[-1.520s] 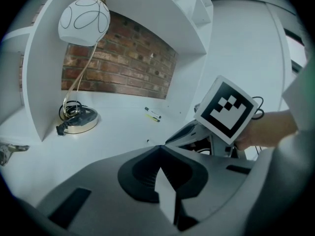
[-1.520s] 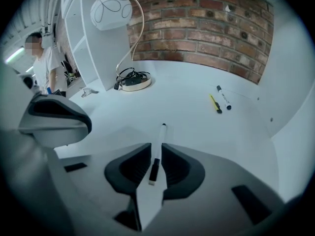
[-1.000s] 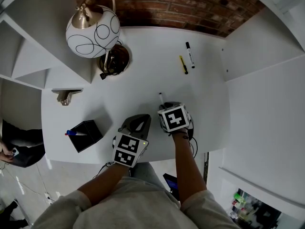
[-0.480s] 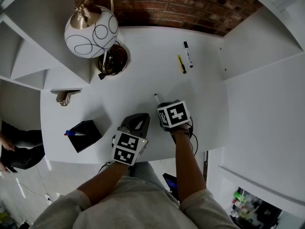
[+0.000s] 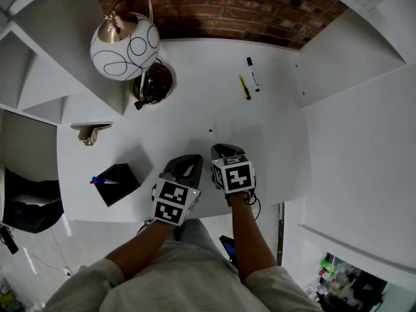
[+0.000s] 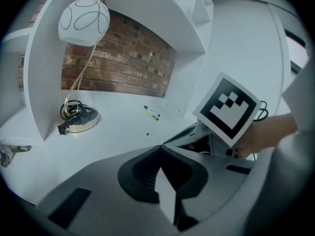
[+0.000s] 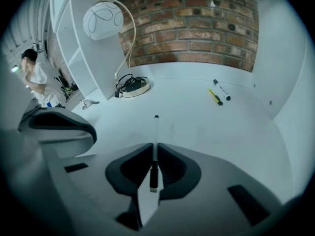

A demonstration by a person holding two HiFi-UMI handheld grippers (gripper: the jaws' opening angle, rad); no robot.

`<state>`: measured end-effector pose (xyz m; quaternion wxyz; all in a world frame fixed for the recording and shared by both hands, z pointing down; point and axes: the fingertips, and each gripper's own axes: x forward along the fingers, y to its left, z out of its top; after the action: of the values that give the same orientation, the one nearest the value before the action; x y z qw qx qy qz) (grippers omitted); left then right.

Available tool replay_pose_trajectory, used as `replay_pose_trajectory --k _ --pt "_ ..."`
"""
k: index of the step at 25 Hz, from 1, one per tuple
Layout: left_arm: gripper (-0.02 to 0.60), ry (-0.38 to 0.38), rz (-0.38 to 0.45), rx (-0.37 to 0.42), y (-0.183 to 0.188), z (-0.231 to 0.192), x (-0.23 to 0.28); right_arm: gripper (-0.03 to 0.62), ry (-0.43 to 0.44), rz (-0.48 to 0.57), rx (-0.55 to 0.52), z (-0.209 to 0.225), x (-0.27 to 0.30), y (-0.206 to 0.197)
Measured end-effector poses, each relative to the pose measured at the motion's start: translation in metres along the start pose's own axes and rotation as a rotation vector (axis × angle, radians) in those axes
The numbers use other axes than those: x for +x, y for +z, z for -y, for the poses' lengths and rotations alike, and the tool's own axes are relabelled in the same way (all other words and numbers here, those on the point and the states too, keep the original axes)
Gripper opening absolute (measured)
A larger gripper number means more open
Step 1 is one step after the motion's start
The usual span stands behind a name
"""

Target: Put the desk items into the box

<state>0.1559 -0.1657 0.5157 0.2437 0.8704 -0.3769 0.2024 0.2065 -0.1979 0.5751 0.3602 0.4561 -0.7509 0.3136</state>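
My right gripper (image 5: 220,149) (image 7: 155,145) is shut on a white marker (image 7: 155,132) that points forward between its jaws; the marker's dark tip (image 5: 210,131) sticks out over the desk. Beside it, my left gripper (image 5: 188,160) (image 6: 160,147) is shut and holds nothing. A black marker (image 5: 251,72) (image 7: 222,89) and a yellow pen (image 5: 244,87) (image 7: 215,97) lie side by side at the far right of the white desk (image 5: 188,103). The black box (image 5: 117,184) stands near the front left edge with a blue pen (image 5: 99,181) in it.
A round white lamp (image 5: 126,45) arches over its brass base (image 5: 154,83) with a coiled cord at the far left. A small metal clip (image 5: 89,132) lies at the left. White shelf walls flank the desk; a brick wall (image 7: 197,28) closes the back.
My right gripper has drawn back toward the front edge and a little left, taking the white marker with it. The left gripper has barely moved.
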Motion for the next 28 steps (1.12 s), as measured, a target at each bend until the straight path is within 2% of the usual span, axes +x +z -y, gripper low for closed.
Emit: replay_pose_trajectory --k 14,22,28 --pt "0.006 0.021 0.046 0.038 0.019 0.002 -0.028 0.046 -0.16 0.387 -0.045 -0.011 -0.055 0.042" --pt "0.006 0.039 0.094 0.04 0.032 0.004 -0.048 0.048 -0.2 0.533 -0.048 -0.023 -0.089 0.056" --pt "0.006 0.061 0.148 0.045 0.044 0.007 -0.068 0.046 -0.199 0.618 -0.064 -0.038 -0.112 0.067"
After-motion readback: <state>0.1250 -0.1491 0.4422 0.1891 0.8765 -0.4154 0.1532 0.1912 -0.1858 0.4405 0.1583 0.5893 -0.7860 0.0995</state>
